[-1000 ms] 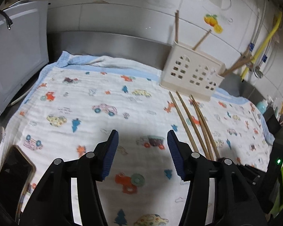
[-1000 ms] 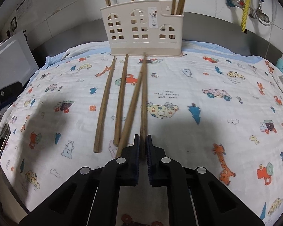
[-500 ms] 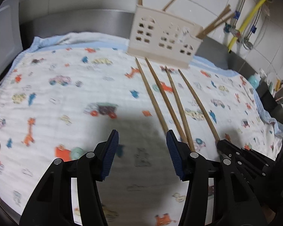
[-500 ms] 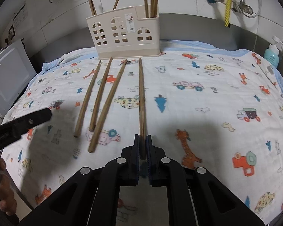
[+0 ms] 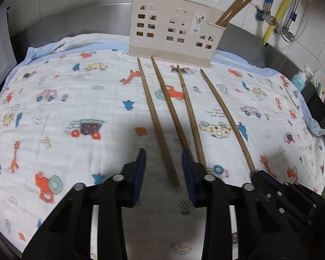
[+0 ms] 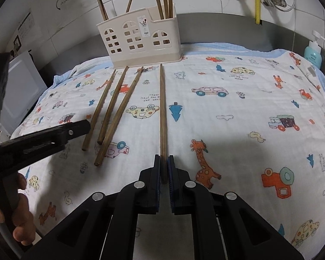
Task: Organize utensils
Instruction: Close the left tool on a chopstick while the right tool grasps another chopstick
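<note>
Several wooden chopsticks lie on a printed cloth (image 5: 54,112) in front of a cream utensil holder (image 5: 173,32), which also shows in the right wrist view (image 6: 140,41) with more chopsticks standing in it. My left gripper (image 5: 163,164) is open, its fingertips either side of the near end of the leftmost chopstick (image 5: 156,121). My right gripper (image 6: 164,164) is shut on the near end of the rightmost chopstick (image 6: 162,108), which points at the holder. The right gripper shows in the left wrist view (image 5: 270,186) at the lower right.
A steel backsplash and tiled wall run behind the holder. A yellow hose (image 5: 279,8) and taps hang at the back right. A teal soap bottle (image 6: 313,52) stands at the right edge. A white appliance (image 6: 21,91) stands at the left.
My left gripper has swung right and forward until it straddles the leftmost chopstick. My right gripper has pulled its chopstick away from the other three and straightened it.
</note>
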Tool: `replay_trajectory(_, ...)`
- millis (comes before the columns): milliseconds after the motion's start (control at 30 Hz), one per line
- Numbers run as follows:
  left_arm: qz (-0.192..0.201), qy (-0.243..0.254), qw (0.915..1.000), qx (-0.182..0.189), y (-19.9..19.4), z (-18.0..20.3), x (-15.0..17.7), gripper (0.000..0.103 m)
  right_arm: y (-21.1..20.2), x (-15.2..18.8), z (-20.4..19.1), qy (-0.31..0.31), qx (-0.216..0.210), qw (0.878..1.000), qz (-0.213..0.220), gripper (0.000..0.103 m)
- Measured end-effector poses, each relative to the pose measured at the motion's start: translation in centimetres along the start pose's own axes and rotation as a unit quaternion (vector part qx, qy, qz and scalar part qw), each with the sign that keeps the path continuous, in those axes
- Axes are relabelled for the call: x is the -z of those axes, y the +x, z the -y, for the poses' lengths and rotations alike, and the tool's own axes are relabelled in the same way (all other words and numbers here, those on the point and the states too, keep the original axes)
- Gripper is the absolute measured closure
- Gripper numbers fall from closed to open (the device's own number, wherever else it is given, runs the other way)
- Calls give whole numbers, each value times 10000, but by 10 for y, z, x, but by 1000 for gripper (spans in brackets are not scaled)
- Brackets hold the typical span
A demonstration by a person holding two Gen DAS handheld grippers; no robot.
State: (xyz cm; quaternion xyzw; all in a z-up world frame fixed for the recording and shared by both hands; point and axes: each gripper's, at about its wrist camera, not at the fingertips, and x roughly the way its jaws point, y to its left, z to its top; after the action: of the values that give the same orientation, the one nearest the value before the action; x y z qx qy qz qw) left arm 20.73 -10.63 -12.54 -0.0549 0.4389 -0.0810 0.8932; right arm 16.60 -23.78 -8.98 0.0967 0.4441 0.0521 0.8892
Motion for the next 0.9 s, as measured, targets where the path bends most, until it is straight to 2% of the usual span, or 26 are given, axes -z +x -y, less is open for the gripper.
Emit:
replay_trajectory(67,-20,46,10000,-76,4,3,1,78,0,0,1,1,-28,10000,5,96)
replay_trajectory(133,-93,35,9999,-63,8,4,1,85,0,0,1,1,-50,10000,10,96)
replay_trajectory(500,-110,24,9994,-333,19,11,-7,85,1,0,2,-11,-36,10000,14,96)
replay_trajectory(600,-93,91,9990,-434,20,12,-8,92,2,-1,1,-33,-5,10000,0,96)
replay_trajectory(900,-158,65,9997,-196,18,-8,-11,97,3,-3,-1,-92,46,9999,-12,96)
